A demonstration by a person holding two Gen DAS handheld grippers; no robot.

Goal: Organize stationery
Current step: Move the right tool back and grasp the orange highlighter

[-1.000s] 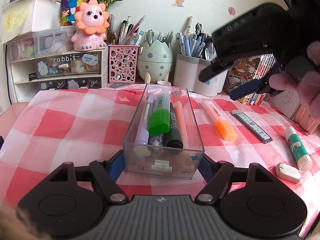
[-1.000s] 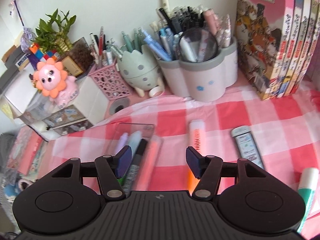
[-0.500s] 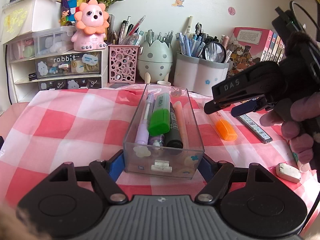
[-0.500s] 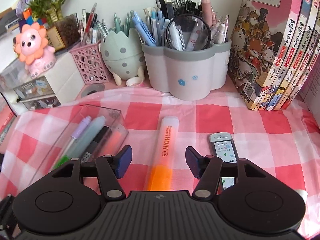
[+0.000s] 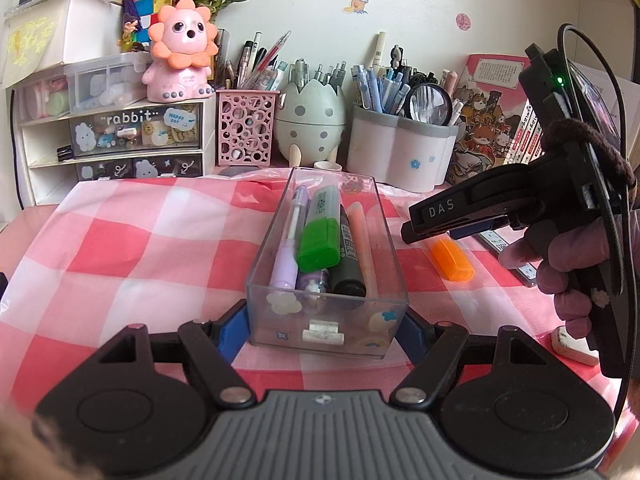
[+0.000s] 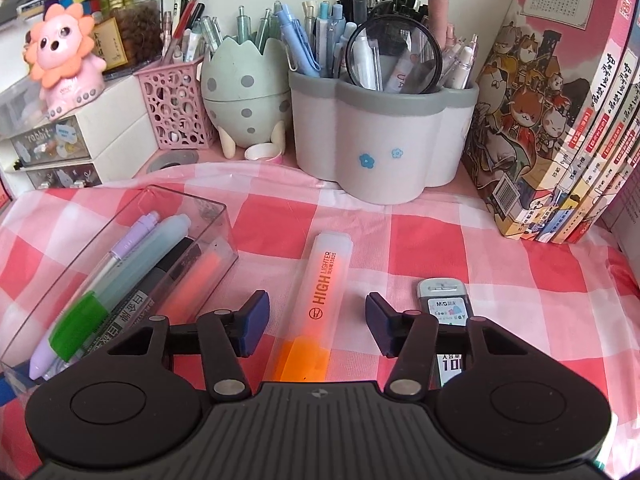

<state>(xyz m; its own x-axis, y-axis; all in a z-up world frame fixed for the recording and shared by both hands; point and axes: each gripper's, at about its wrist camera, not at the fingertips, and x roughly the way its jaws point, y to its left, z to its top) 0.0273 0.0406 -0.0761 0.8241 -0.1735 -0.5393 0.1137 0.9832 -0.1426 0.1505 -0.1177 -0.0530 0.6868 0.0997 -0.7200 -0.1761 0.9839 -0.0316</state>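
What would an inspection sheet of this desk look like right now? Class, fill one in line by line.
Surface: red-and-white checked cloth, lying flat.
Job's things: clear tray holding pens and a green highlighter; orange highlighter and lead refill case loose on the cloth.
Clutter: white eraser at the right edge.
Grippers: left gripper clamped on the tray's near end; right gripper closing around the orange highlighter, pads not touching yet.
Cables: black cable looping off the right gripper's handle.
Surroundings: pen holders, drawer unit, lion toy, books.
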